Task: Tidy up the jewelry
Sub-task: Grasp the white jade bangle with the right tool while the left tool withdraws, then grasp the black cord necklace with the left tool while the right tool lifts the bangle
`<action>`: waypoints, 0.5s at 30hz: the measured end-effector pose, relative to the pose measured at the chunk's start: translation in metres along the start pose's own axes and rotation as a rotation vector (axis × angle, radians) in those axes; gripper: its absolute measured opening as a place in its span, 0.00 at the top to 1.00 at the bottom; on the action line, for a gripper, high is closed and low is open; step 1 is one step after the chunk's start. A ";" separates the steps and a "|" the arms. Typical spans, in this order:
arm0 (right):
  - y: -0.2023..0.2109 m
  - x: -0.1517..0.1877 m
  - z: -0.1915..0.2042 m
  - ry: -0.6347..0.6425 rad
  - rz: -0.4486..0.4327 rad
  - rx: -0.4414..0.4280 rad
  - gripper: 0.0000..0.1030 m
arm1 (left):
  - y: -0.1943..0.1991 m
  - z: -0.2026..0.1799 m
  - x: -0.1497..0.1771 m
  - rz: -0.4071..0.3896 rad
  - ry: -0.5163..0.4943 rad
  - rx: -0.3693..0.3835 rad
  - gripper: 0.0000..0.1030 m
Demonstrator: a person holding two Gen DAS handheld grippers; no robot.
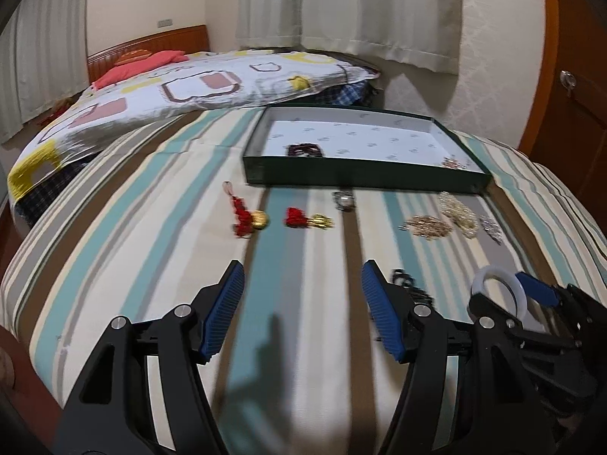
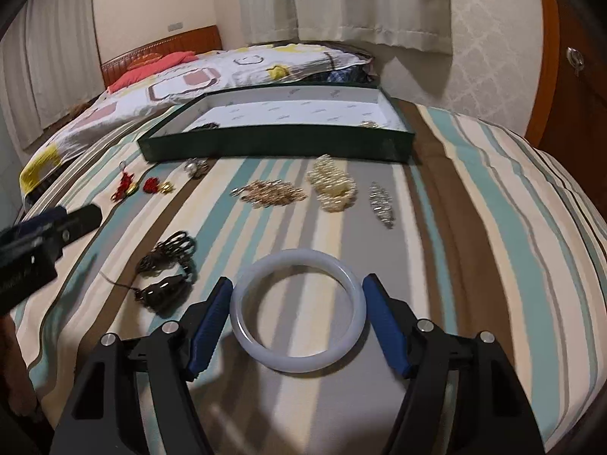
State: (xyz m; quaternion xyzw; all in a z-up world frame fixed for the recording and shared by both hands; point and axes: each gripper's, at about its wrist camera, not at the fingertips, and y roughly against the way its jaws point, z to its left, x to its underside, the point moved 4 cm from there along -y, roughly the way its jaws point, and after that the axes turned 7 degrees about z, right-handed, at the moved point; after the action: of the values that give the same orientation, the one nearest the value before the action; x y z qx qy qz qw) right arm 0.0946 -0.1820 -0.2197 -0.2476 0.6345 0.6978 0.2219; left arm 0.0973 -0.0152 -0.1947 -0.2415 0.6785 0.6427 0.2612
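Blue-padded fingers of the right tool (image 2: 297,314) stand on either side of a translucent white round bangle (image 2: 299,309) that lies flat on the striped bedspread (image 2: 493,197). The left pad looks to touch the ring's rim; a narrow gap shows at the right pad, so the tool brackets the bangle without clamping it. In the left wrist view the same bangle (image 1: 500,290) shows between the right tool's fingers (image 1: 538,292).

Just left of the bangle lies a dark beaded necklace in a loose heap (image 2: 169,271). The left tool (image 1: 301,311) hangs released over bare stripes, nothing between its pads.

Farther up the bed, 3 chain piles lie in a row: a coppery gold chain heap (image 2: 271,193), a pale gold chain heap (image 2: 332,185) and a small silver chain heap (image 2: 381,204). Left of them are a red knotted charm with a gold bell (image 2: 123,185), a second red and gold charm (image 2: 157,185), and a small silvery piece with a pearl-like bead (image 2: 195,167).

Beyond these, a shallow dark green box with a white printed lining (image 2: 273,148) sits on the bedspread, holding a dark beaded piece (image 1: 303,149) near its front wall and a small gold-toned piece (image 1: 453,163) in its right front corner. Behind it lies a patterned white quilt (image 1: 182,91).
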 end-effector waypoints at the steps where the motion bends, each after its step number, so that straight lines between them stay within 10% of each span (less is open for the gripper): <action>1: 0.002 -0.001 -0.004 -0.006 -0.006 0.005 0.33 | 0.000 -0.005 0.001 0.001 -0.003 0.015 0.35; 15: 0.009 0.000 -0.044 -0.088 -0.027 0.022 0.33 | -0.021 -0.059 0.021 0.080 -0.123 0.089 0.37</action>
State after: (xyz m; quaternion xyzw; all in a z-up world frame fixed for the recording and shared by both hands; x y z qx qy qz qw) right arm 0.0912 -0.2265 -0.2160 -0.2230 0.6283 0.6980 0.2615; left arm 0.0929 -0.0747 -0.2227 -0.1623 0.6981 0.6355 0.2871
